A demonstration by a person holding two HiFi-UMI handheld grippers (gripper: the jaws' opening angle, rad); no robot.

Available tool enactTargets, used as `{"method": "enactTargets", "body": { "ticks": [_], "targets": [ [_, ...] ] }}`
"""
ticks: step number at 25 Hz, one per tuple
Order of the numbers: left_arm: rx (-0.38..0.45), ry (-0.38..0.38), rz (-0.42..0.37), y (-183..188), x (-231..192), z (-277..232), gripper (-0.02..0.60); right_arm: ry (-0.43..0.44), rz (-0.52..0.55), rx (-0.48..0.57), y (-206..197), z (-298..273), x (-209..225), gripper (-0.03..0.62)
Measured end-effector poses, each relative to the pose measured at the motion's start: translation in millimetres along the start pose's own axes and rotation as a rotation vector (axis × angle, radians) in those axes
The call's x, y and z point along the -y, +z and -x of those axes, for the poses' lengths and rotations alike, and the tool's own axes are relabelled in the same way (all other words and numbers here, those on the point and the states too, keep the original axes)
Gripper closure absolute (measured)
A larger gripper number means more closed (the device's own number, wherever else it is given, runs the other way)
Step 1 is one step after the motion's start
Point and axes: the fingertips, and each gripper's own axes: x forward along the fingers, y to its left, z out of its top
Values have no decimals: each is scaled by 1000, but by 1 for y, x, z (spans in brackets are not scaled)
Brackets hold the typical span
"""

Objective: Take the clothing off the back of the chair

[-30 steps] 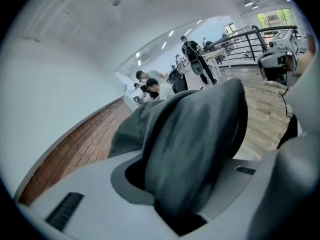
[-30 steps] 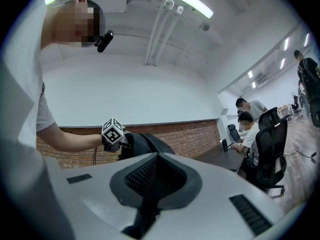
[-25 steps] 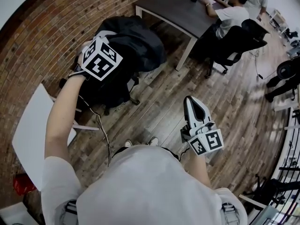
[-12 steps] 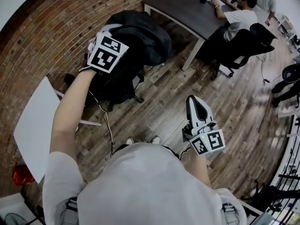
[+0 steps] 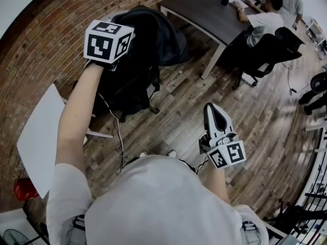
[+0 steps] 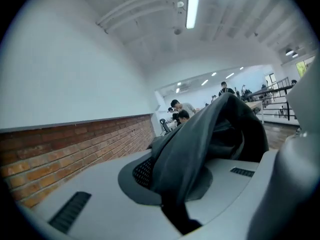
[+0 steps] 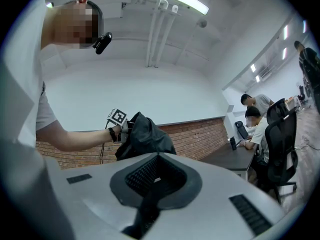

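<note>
A black jacket hangs bunched above a dark chair by the brick wall. My left gripper is shut on a fold of the jacket, and the fabric drapes over and past its jaws. In the head view its marker cube is raised at the upper left, with the jaws hidden behind it. My right gripper is held low at the right, well away from the chair. It is shut with nothing between its jaws. From the right gripper view the lifted jacket shows beside the left hand.
A dark desk stands behind the chair, with people seated at its far end and a black office chair. A white panel lies at the left. The brick wall curves behind. The floor is wood plank.
My left gripper has risen and rolled, lifting the jacket higher above the chair. The right gripper has stayed in place.
</note>
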Motion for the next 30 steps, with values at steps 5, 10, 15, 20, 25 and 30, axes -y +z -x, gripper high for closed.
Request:
{"method": "enactTargets", "body": {
  "ticks": [5, 10, 15, 20, 25, 30],
  "targets": [
    [53, 13, 71, 11, -15, 10, 545, 8, -1, 4, 2, -5, 0, 574],
    [123, 37, 174, 15, -42, 35, 545, 39, -3, -3, 1, -18, -6, 574],
    [176, 83, 216, 15, -67, 65, 545, 76, -5, -8, -1, -35, -19, 574],
    [210, 126, 269, 4, -89, 98, 545, 122, -5, -14, -3, -52, -35, 574],
    [264, 170, 363, -22, -99, 139, 545, 142, -7, -22, -10, -63, -48, 574],
    [292, 222, 395, -33, -109, 174, 545, 165, -9, -31, -12, -69, -57, 574]
  ]
}}
